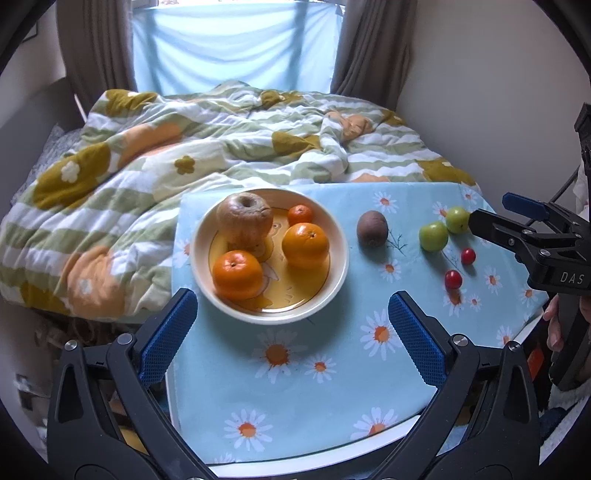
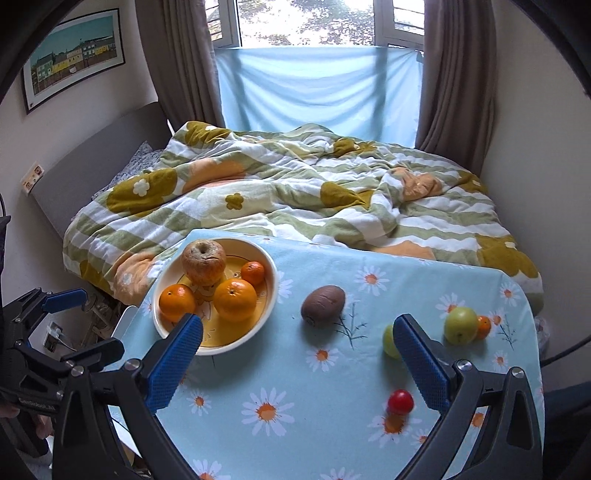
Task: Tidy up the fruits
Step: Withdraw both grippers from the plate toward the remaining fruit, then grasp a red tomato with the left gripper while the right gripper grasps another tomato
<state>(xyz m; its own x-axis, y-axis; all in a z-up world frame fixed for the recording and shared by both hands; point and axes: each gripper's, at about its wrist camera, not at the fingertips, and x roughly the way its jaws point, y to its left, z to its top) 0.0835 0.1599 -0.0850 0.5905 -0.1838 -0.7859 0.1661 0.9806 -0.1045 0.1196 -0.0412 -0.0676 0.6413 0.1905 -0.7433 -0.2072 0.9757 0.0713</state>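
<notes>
A cream ceramic bowl with a yellow centre (image 1: 341, 258) is sitting on the daisy-print blue tablecloth (image 1: 314, 387), holding a wrinkled brown apple (image 1: 243, 218) and three oranges. Right of the bowl are lying a brown kiwi (image 1: 372, 228), two green plums and two red cherries. The left gripper (image 1: 291, 343) is hovering just before the bowl, jaws wide apart and empty. The right gripper (image 2: 297, 356), marked "DAS", is hanging right of the bowl, likewise gaping.

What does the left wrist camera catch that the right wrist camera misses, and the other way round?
Only the left wrist view shows two small red cherry tomatoes, the farther one missing from the other view. Only the right wrist view shows a framed picture of colourful houses on the wall, the bright window panes, and a tiny orange fruit tucked against a green one. Both show the cream bowl with a yellow centre holding three oranges and a wrinkled brown apple, the fuzzy brown kiwi, the daisy-print blue tablecloth, and open jaws.
</notes>
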